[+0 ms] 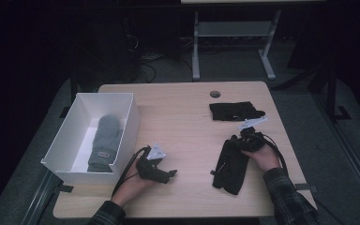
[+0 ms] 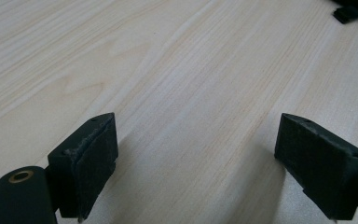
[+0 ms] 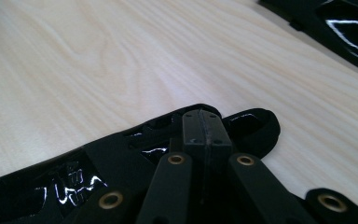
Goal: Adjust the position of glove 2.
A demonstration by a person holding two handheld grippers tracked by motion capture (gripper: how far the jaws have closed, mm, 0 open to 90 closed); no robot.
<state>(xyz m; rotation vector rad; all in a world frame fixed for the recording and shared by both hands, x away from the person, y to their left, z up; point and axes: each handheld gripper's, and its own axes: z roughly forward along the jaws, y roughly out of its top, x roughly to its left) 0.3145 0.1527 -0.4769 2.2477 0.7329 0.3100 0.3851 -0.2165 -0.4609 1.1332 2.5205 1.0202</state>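
Note:
A black glove [image 1: 229, 168] lies lengthwise on the wooden table [image 1: 183, 117] at the front right. My right gripper [image 1: 238, 139] is at its far end, jaws pressed together on the glove's edge [image 3: 107, 163]; the gripper [image 3: 203, 128] shows the fabric bunched around its tips. A second black glove [image 1: 234, 111] lies flat farther back, and it is the dark shape at the upper right [image 3: 335, 23]. My left gripper [image 1: 168, 174] rests low on the table at the front centre. In its own view the left gripper [image 2: 196, 154] stands open over bare wood.
A white box [image 1: 127, 136] stands at the table's left and holds a grey mitten [image 1: 104, 140]. A round cable hole [image 1: 215, 93] sits near the far edge. Beyond the table are the legs of another desk [image 1: 196, 51] and dark floor.

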